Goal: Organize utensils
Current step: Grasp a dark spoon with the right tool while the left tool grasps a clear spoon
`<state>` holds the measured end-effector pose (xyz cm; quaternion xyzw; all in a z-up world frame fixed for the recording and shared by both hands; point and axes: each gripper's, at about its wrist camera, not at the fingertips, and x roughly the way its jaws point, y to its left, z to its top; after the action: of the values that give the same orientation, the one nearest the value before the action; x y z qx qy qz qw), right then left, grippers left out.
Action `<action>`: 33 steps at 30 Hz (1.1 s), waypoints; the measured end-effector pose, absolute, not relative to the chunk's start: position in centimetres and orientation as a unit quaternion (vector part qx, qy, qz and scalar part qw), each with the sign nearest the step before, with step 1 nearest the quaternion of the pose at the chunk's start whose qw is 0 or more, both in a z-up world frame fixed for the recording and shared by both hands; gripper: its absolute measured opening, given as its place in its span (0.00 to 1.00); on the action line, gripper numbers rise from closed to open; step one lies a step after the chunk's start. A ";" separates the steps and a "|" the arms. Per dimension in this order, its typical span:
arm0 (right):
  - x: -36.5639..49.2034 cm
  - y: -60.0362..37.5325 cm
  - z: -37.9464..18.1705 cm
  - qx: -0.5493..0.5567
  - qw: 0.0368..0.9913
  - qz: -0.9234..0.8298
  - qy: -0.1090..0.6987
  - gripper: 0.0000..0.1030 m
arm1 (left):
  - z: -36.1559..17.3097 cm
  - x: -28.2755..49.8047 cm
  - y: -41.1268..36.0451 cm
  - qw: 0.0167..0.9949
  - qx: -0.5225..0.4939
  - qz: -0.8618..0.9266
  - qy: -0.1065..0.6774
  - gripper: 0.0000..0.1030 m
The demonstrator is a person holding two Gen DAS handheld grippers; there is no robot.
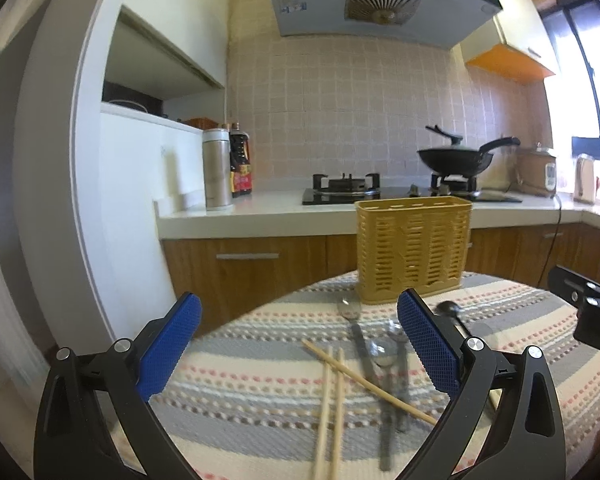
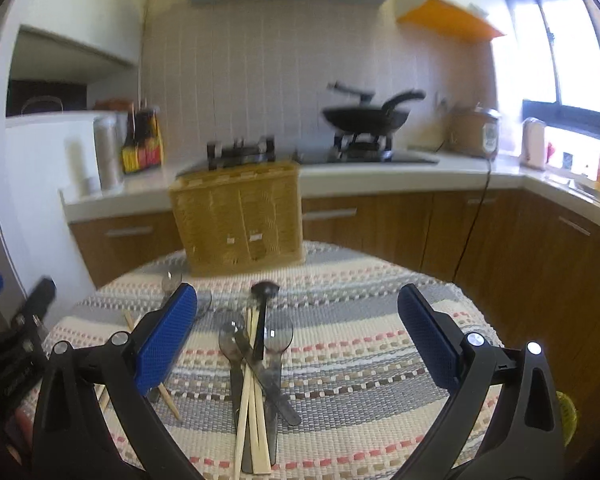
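Yellow plastic utensil holder (image 1: 414, 248) stands upright at centre frame on the striped tablecloth (image 1: 236, 392). Below it lie wooden chopsticks (image 1: 332, 400) and metal spoons (image 1: 350, 310), crossed loosely. Left gripper (image 1: 300, 348) and right gripper (image 2: 298, 340) both gape wide, holding nothing.

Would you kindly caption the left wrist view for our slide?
Open left gripper above chopsticks and spoons before a yellow basket.

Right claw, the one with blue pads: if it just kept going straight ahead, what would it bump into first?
Probably the pile of chopsticks and spoons lying on the striped cloth between its open pads. If it passed above them, the yellow basket behind. Depth is hard to judge.
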<state>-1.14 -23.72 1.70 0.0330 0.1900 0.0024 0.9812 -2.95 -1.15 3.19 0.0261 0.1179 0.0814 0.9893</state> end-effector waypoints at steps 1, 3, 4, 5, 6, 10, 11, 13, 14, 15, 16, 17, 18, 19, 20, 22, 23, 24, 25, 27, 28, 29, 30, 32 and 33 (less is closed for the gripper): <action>-0.8 -23.7 2.1 0.015 0.982 0.000 0.189 0.93 | 3.7 -2.5 -0.8 0.989 0.026 0.078 0.124 0.93; 0.5 -23.7 2.8 0.008 0.975 0.012 0.221 0.93 | 4.8 -0.9 0.2 0.987 0.016 0.053 0.149 0.92; 1.5 -23.8 3.4 0.009 0.971 0.023 0.240 0.93 | 5.4 0.2 1.1 0.985 0.003 0.041 0.167 0.92; 2.4 -24.0 3.7 0.017 0.966 0.031 0.257 0.90 | 5.9 1.4 1.9 0.982 -0.009 0.031 0.186 0.92; 3.5 -24.0 4.1 0.016 0.960 0.037 0.278 0.87 | 6.3 2.6 2.6 0.978 -0.022 0.017 0.205 0.88; 7.8 -24.0 5.3 0.010 0.936 0.065 0.346 0.74 | 6.8 8.3 5.6 0.948 -0.090 -0.067 0.297 0.76; 9.4 -23.9 5.5 0.008 0.927 0.068 0.369 0.71 | 6.6 9.4 6.0 0.941 -0.099 -0.079 0.314 0.76; 11.9 -23.8 5.5 0.015 0.912 0.082 0.402 0.65 | 6.0 12.1 6.5 0.922 -0.109 -0.106 0.357 0.73; 13.2 -23.7 5.3 0.018 0.902 0.091 0.422 0.61 | 5.6 13.3 6.4 0.913 -0.105 -0.116 0.376 0.72; 14.3 -23.6 5.0 0.023 0.893 0.099 0.438 0.59 | 5.3 14.1 6.3 0.908 -0.099 -0.121 0.388 0.71; 15.6 -23.4 4.5 0.024 0.881 0.107 0.460 0.57 | 4.7 15.5 6.0 0.898 -0.091 -0.132 0.409 0.71; 16.5 -23.2 4.1 0.024 0.872 0.113 0.475 0.56 | 4.0 16.7 5.9 0.887 -0.091 -0.141 0.430 0.71; 17.8 -22.9 3.3 0.023 0.858 0.120 0.499 0.54 | 3.2 18.0 5.7 0.873 -0.094 -0.155 0.454 0.71; 19.0 -22.6 2.4 0.026 0.842 0.129 0.523 0.50 | 2.5 18.7 5.6 0.860 -0.105 -0.167 0.470 0.67; 19.5 -22.5 1.6 0.039 0.830 0.141 0.538 0.45 | 1.7 19.8 5.4 0.847 -0.116 -0.178 0.487 0.65; 21.1 -22.1 -0.6 0.054 0.797 0.149 0.583 0.38 | 0.3 21.7 4.7 0.826 -0.124 -0.188 0.517 0.63; 21.4 -22.0 -1.4 0.057 0.789 0.152 0.593 0.35 | -0.4 22.4 4.2 0.819 -0.123 -0.189 0.527 0.62; 21.9 -21.8 -2.2 0.056 0.780 0.152 0.604 0.35 | -0.9 22.9 3.9 0.815 -0.119 -0.190 0.534 0.61; 22.4 -21.6 -2.8 0.053 0.775 0.151 0.612 0.35 | -1.7 23.5 3.3 0.809 -0.107 -0.190 0.546 0.60; 22.9 -21.1 -3.4 0.047 0.767 0.152 0.622 0.33 | -2.9 24.3 2.6 0.800 -0.090 -0.180 0.565 0.50; 23.2 -20.8 -3.7 0.044 0.763 0.152 0.627 0.32 | -3.5 24.6 2.1 0.784 -0.084 -0.177 0.589 0.47; 23.3 -20.6 -3.9 0.043 0.760 0.153 0.631 0.30 | -4.0 24.9 1.8 0.778 -0.081 -0.178 0.597 0.46; 23.5 -20.4 -4.2 0.043 0.755 0.156 0.636 0.29 | -4.4 25.0 1.6 0.775 -0.077 -0.176 0.602 0.43; 23.9 -19.5 -5.1 0.030 0.752 0.151 0.642 0.23 | -5.0 25.1 1.0 0.775 -0.061 -0.170 0.606 0.38; 24.0 -19.3 -5.3 0.027 0.749 0.151 0.645 0.22 | -5.0 25.0 0.8 0.778 -0.051 -0.166 0.603 0.36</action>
<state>23.99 -19.26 -5.29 0.0267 0.6446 0.1511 0.7489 25.03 0.76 -4.96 -0.0510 0.6035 -0.1660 0.7782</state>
